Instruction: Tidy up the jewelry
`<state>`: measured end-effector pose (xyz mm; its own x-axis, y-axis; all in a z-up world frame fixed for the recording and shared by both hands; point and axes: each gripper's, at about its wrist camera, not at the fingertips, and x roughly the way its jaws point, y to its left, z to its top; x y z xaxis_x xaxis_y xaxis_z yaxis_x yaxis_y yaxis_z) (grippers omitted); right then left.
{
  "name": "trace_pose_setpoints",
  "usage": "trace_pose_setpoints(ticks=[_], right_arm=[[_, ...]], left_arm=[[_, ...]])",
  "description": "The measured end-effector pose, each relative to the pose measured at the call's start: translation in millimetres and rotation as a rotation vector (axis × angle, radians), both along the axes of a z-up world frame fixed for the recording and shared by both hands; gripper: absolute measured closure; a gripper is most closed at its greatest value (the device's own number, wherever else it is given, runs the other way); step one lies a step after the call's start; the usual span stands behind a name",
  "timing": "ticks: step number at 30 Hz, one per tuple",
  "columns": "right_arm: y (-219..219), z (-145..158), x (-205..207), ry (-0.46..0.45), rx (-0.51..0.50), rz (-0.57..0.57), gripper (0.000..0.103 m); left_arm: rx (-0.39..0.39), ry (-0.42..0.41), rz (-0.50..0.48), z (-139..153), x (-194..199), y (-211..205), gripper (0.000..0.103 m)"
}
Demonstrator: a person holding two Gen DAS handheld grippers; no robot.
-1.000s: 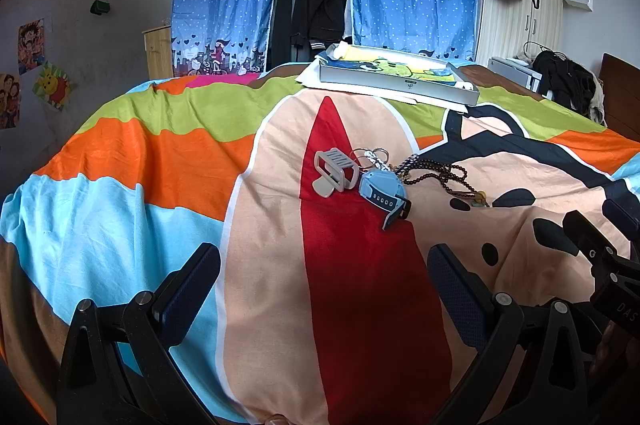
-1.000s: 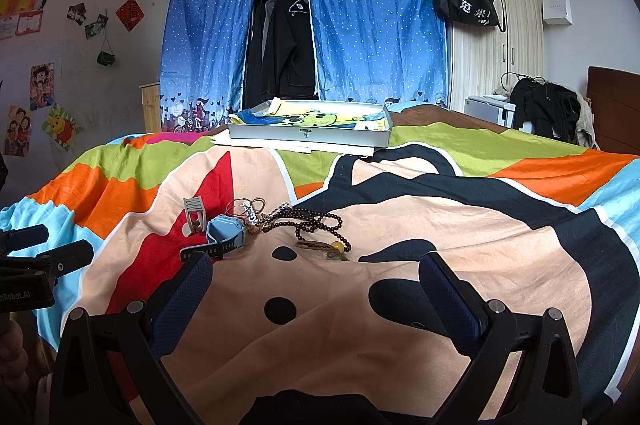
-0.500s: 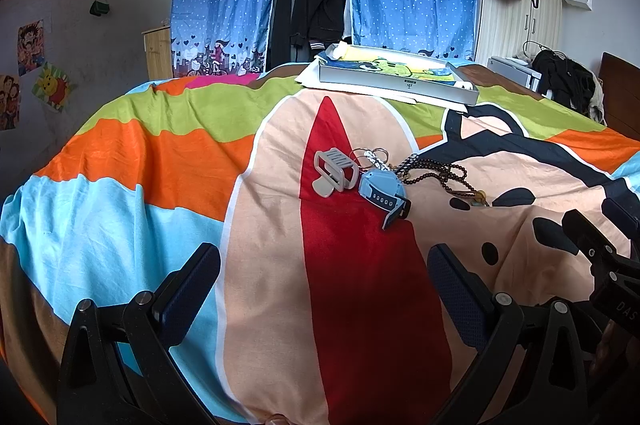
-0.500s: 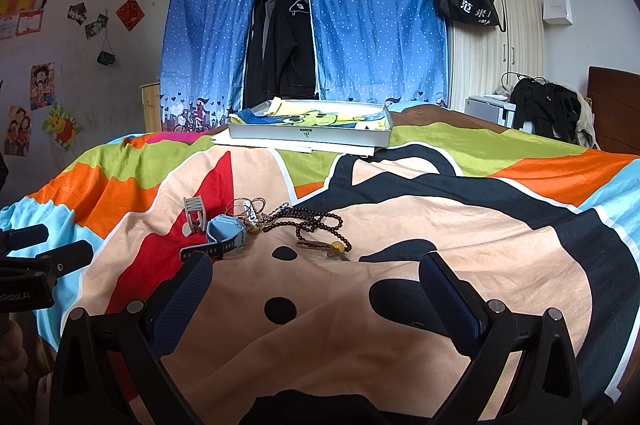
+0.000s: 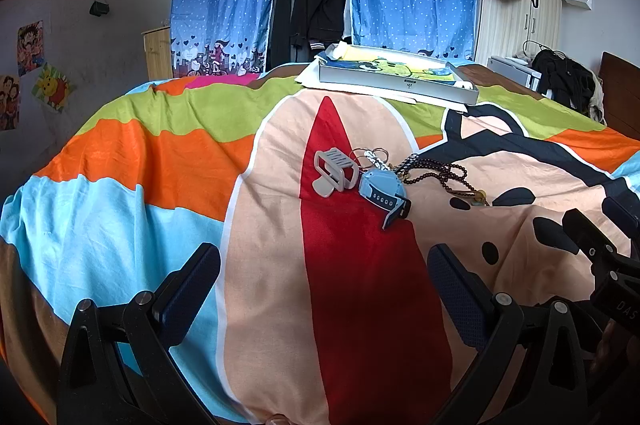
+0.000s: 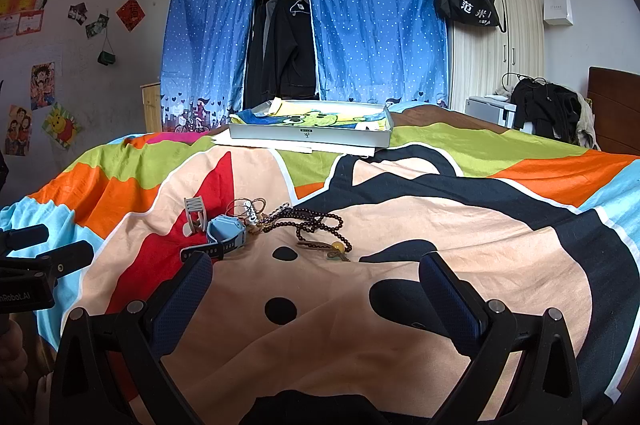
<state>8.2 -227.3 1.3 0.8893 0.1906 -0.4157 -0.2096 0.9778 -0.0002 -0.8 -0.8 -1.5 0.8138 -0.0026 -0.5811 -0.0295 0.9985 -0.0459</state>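
Your left gripper [image 5: 324, 289] spread wide & empty, right gripper [image 6: 316, 289] same, both near bed's [image 5: 360, 305] front edge, hair clip [image 5: 334, 173], watch [image 5: 384, 191], bead necklace [image 5: 440, 175] clustered mid-bed, tray [image 5: 396, 83] at far edge.

Box [image 6: 308, 137] interior hidden behind its near wall.

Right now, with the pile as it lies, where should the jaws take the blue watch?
Probably by the dark strap end of the blue watch, coming from the near side. That strap sticks out free toward the grippers, while the case touches the grey hair claw and the rings.
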Motion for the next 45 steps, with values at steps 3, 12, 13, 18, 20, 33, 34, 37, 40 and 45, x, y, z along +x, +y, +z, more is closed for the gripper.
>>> trace_pose_setpoints(ticks=[3, 12, 13, 18, 20, 33, 34, 37, 40, 45], right_arm=[[-0.1, 0.1, -0.1, 0.000, 0.000, 0.000, 0.000], [-0.3, 0.3, 0.0, 0.000, 0.000, 0.000, 0.000], [-0.3, 0.3, 0.1, 0.000, 0.000, 0.000, 0.000], [-0.1, 0.4, -0.2, -0.001, 0.000, 0.000, 0.000], [0.0, 0.4, -0.2, 0.000, -0.001, 0.000, 0.000], [-0.8, -0.5, 0.1, -0.001, 0.000, 0.000, 0.000], [-0.7, -0.8, 0.1, 0.000, 0.000, 0.000, 0.000], [-0.6, -1.6, -0.1, 0.002, 0.000, 0.000, 0.000], [-0.8, -2.3, -0.2, 0.006, 0.000, -0.001, 0.000], [-1.3, -2.2, 3.3, 0.035, 0.002, -0.007, 0.000]], left_arm=[[0.000, 0.001, 0.001, 0.4, 0.1, 0.2, 0.001], [0.001, 0.001, 0.001, 0.1, 0.1, -0.1, 0.001], [0.000, 0.001, 0.001, 0.1, 0.0, -0.1, 0.001], [0.001, 0.001, 0.001, 0.4, 0.1, -0.1, 0.001], [0.001, 0.000, 0.001, 0.4, 0.0, 0.0, 0.001], [0.001, 0.000, 0.001, 0.4, 0.1, 0.0, 0.001], [0.001, 0.000, 0.001, 0.4, 0.1, -0.1, 0.001], [0.001, 0.001, 0.001, 0.4, 0.1, 0.0, 0.001], [0.000, 0.003, 0.001, 0.4, 2.3, -0.8, 0.001], [0.002, 0.009, 0.002, -0.3, 3.2, -1.1, 0.001]])
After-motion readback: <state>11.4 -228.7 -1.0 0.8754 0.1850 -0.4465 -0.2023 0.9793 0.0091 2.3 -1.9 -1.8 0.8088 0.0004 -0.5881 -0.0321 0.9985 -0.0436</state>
